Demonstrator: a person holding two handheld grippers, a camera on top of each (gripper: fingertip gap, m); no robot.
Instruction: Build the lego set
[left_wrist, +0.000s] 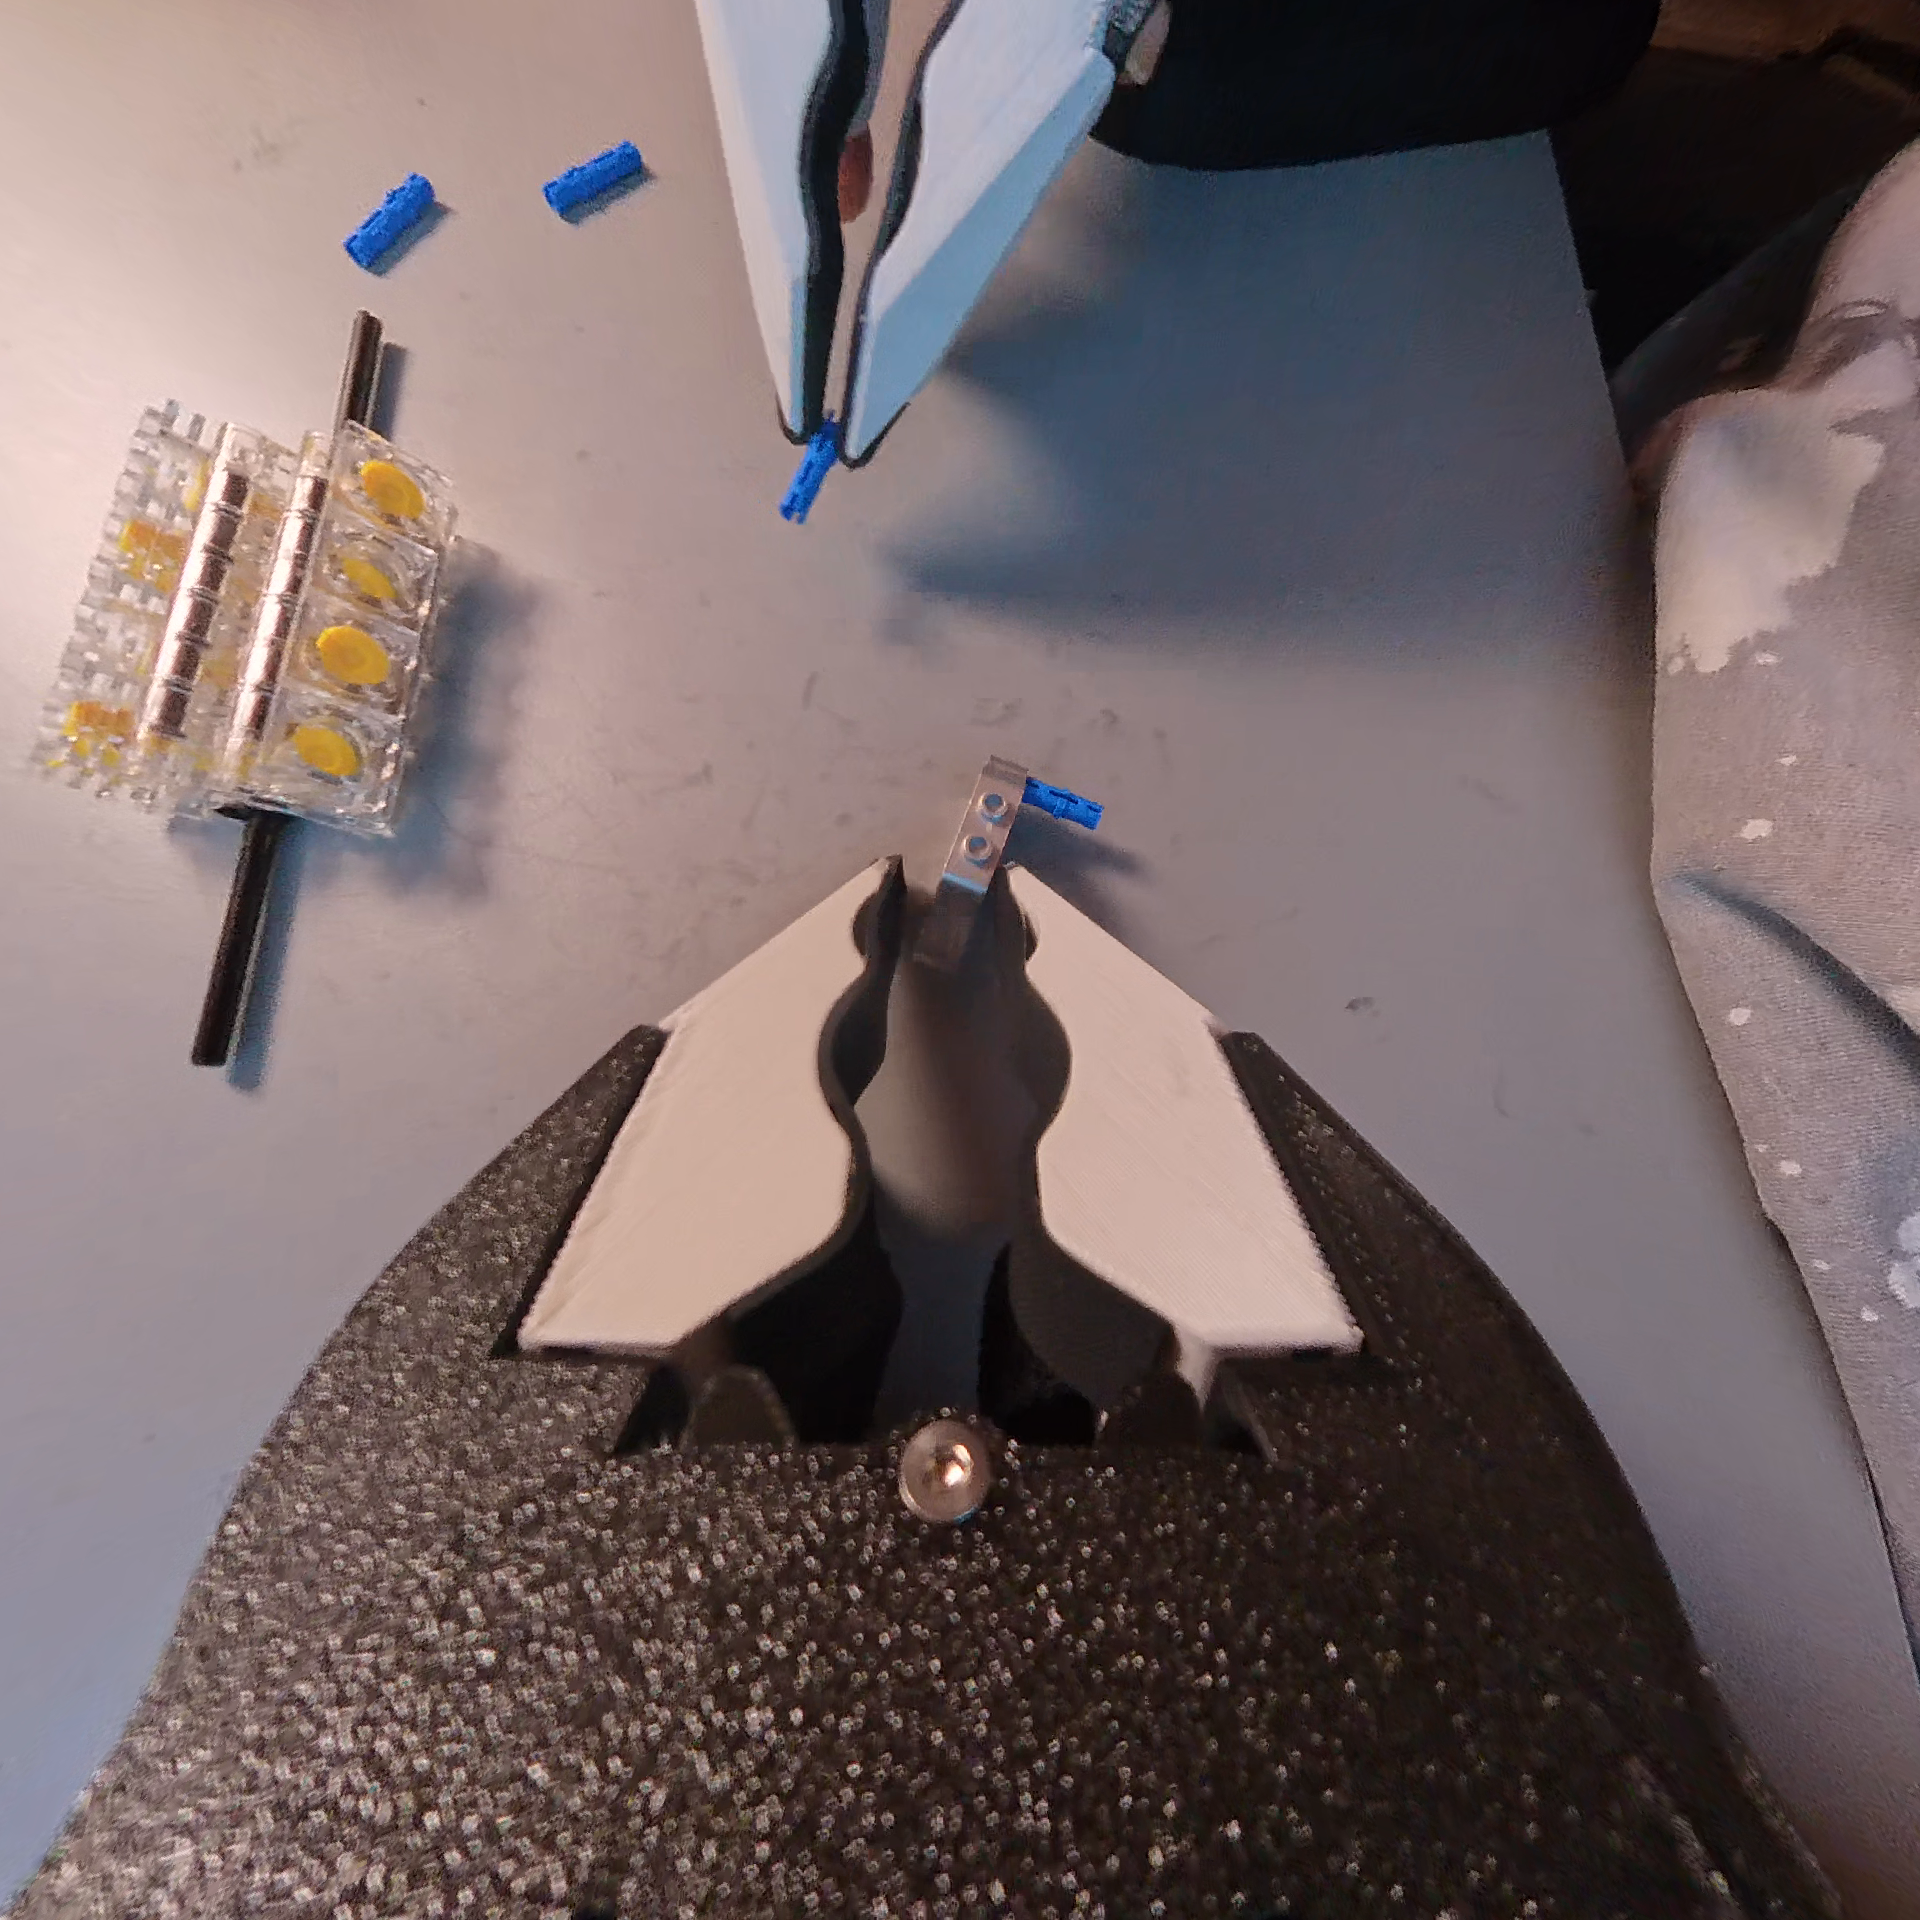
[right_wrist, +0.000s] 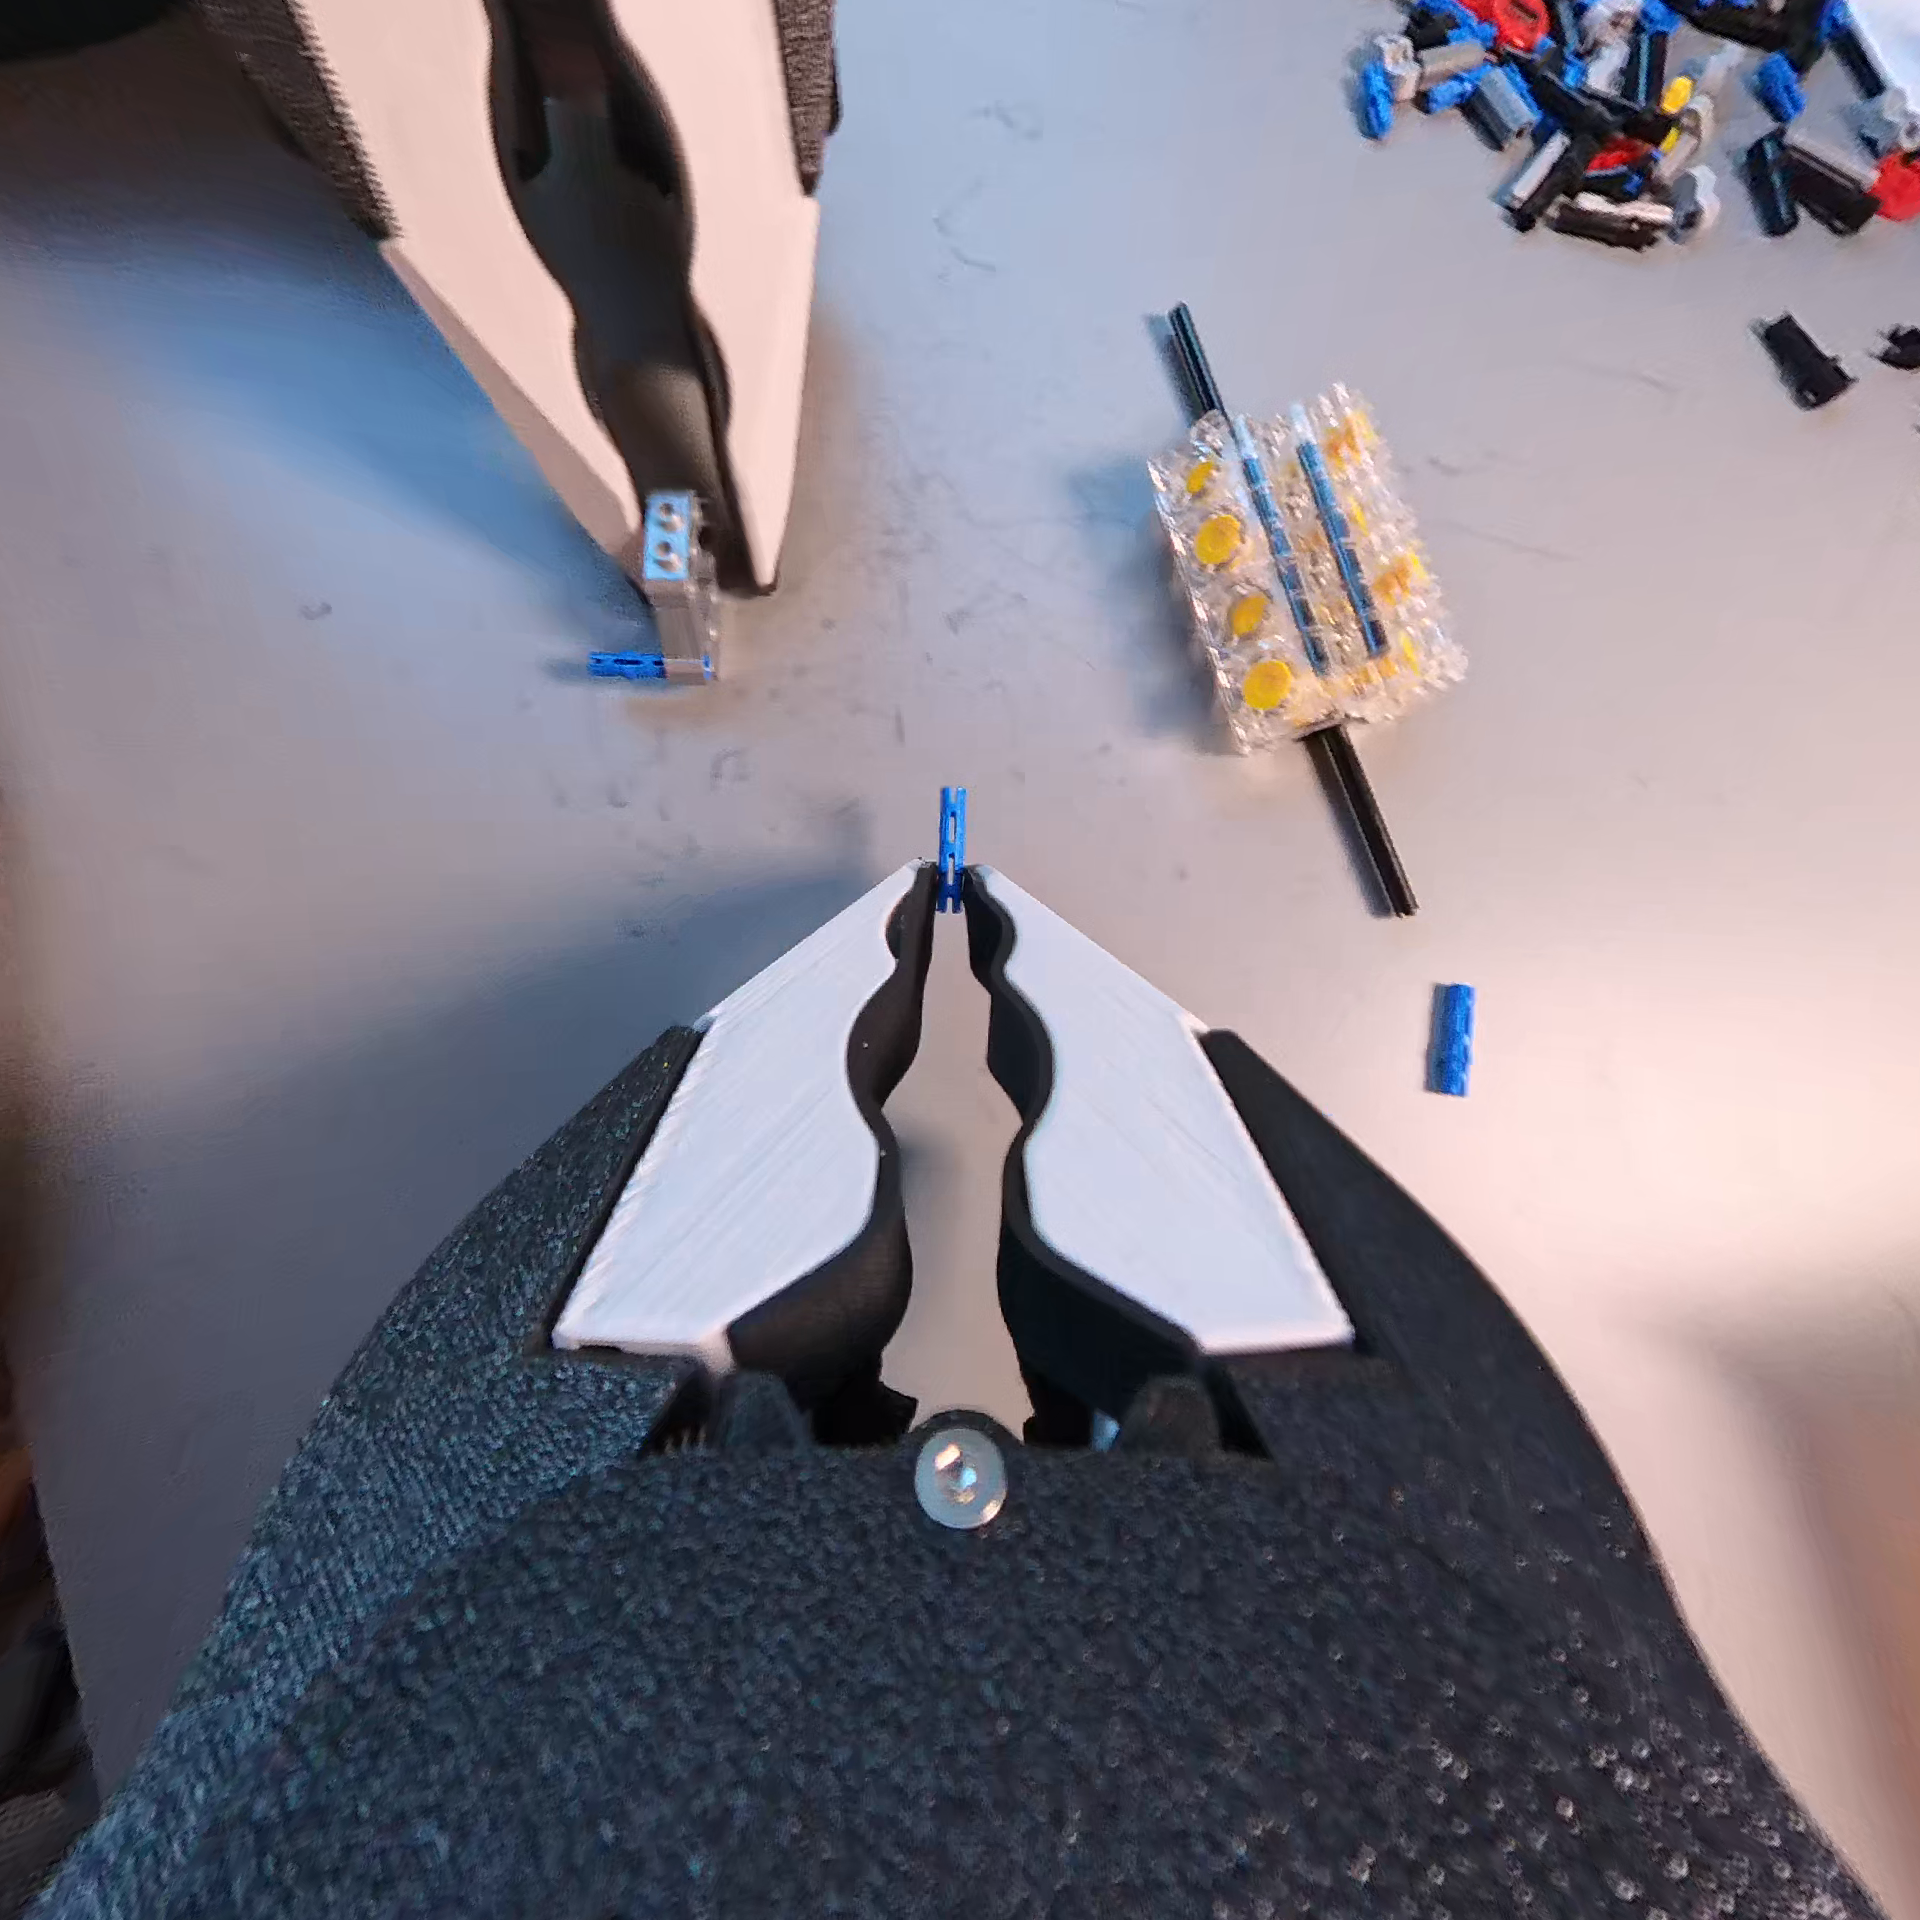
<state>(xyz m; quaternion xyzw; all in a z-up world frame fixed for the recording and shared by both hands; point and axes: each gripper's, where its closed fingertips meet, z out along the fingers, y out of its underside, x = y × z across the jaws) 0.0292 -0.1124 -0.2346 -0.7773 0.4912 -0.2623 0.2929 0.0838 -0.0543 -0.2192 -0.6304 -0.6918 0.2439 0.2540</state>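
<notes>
Left gripper (left_wrist: 951, 883): jaws pinching a small grey beam (left_wrist: 977, 831) with a blue pin (left_wrist: 1062, 806) stuck out of its side, just above the counter (left_wrist: 1247, 623). Right gripper (right_wrist: 948, 883): jaws pressed on a second blue pin (right_wrist: 952, 844), tip pointing forward. Farther right on the counter: clear block with yellow discs (right_wrist: 1304, 582) threaded on a black axle (right_wrist: 1361, 821), loose blue connector (right_wrist: 1451, 1037) near it, heap of mixed bricks (right_wrist: 1642, 114) at the far right corner.

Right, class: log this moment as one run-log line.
left gripper: shut on grey beam, blue pin in its side | right gripper: shut on blue pin | table: clear engine block on black axle
</notes>
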